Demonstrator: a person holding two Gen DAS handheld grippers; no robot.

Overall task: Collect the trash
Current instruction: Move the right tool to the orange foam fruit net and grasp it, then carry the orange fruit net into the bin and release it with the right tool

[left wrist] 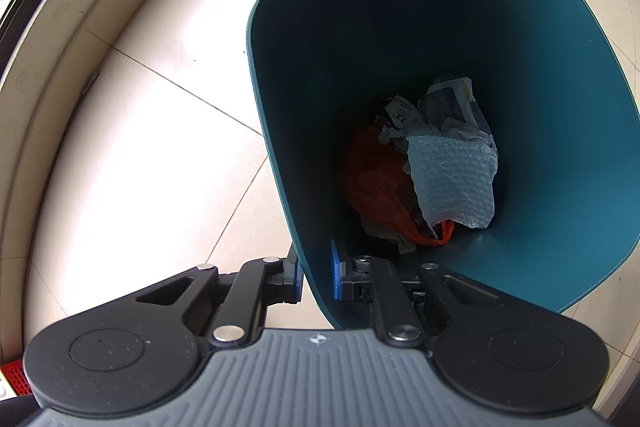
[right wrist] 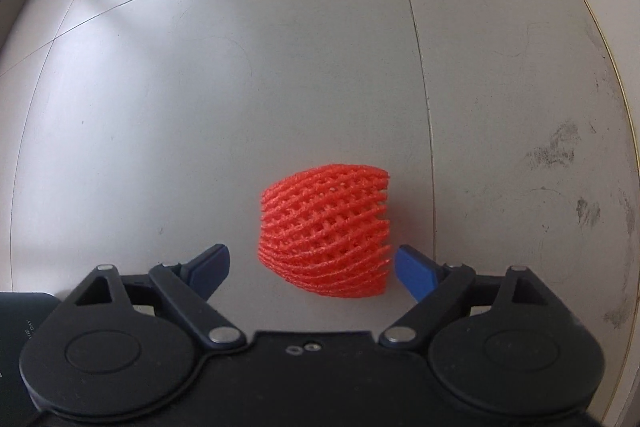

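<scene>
The left gripper pinches the near wall of a dark green bin. One of its fingers is outside the wall and the other is inside, so they are clenched on the rim.

Some trash is already down in the bin. There is a piece of bubble wrap, an orange plastic bag and some crumpled paper. So part of the job looks done.

The right gripper hangs low over the grey tiled floor. Its fingers are spread wide and hold nothing. Between them, on the floor, sits a red foam net, the soft kind that goes around fruit. The net does not seem to touch either finger, but the right one is just beside it.

This net is the piece still to pick up. I think the fingers need to close on it next, then carry it to the bin. The net looks soft and will likely squash when squeezed. No other trash shows on the floor.
</scene>
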